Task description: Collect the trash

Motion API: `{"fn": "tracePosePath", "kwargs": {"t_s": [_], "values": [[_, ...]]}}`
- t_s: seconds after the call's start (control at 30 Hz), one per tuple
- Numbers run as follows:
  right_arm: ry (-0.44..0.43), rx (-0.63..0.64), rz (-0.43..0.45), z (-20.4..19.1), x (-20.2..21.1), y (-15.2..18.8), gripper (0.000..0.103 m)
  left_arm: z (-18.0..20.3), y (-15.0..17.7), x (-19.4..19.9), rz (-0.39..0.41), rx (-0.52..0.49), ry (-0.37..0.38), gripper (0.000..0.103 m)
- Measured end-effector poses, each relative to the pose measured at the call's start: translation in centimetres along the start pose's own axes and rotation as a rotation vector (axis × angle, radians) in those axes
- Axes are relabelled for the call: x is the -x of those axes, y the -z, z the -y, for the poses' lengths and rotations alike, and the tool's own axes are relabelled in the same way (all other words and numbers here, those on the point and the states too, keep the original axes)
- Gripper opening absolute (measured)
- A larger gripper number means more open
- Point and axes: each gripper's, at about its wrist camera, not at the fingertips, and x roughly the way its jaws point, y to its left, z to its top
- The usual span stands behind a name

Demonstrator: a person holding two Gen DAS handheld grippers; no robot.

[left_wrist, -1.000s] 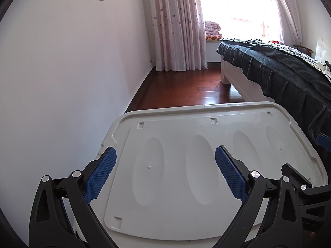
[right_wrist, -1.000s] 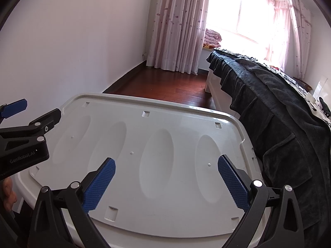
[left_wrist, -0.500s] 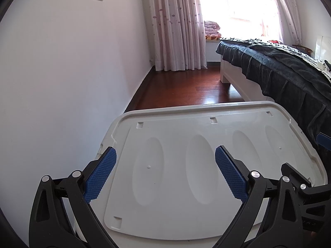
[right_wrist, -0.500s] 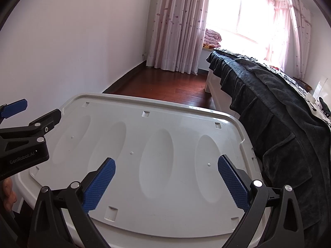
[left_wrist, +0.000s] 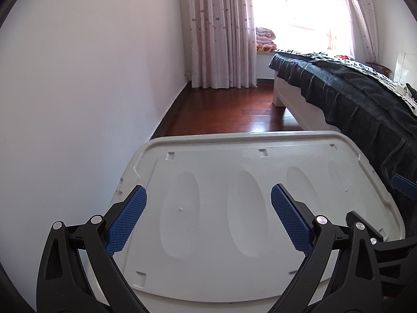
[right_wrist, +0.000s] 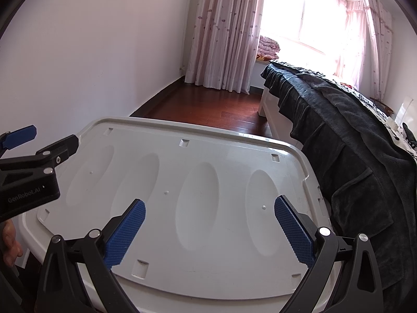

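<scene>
You had not yet picked up anything: no trash showed in either wrist view, so I cannot tell where the task's thing lay, and the collecting looked to be wholly ahead of you. Your left gripper (left_wrist: 208, 217) hovered with its blue pads (left_wrist: 127, 217) spread wide and nothing between them, and your right gripper (right_wrist: 209, 230) was likewise wide apart and empty. Both pointed forward and slightly downward over the white plastic bin lid (left_wrist: 260, 203), which lay directly under and ahead of the fingers, its oval hollows running away from you; neither gripper appeared to touch it. The two tools sat side by side and close: the right one's body and a blue tip edged into the left view at its right margin, and the left one showed at the left margin of the right view, with a bit of your hand (right_wrist: 10, 242) below it. Beyond the lid, ahead of both grippers, ran bare red-brown wooden floor (left_wrist: 234, 109) up to the pink curtains (left_wrist: 221, 31). To the right of the grippers stood the bed with a dark blanket (right_wrist: 351, 143) hanging down its side, just beside the lid's right edge; to the left was a plain white wall (left_wrist: 78, 91). By my judgement you needed first to find the litter, perhaps on the floor or the bed.
</scene>
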Motion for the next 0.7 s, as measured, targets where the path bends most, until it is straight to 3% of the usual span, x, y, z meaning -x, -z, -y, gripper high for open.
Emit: {"fn": "tracePosePath", "kwargs": {"t_s": [0.3, 0.53, 0.7], "values": [[-0.008, 0.016, -0.008, -0.3, -0.2, 0.2, 0.098, -1.4, -0.4, -0.1, -0.015, 0.092, 0.065, 0.095], [-0.007, 0.016, -0.008, -0.3, -0.3, 0.3, 0.098, -0.5, -0.4, 1.0, 0.051, 0.026, 0.003, 0.095], [-0.006, 0.013, -0.009, -0.2, -0.3, 0.3, 0.098, -0.6, -0.7, 0.6, 0.034, 0.025, -0.034, 0.095]]}}
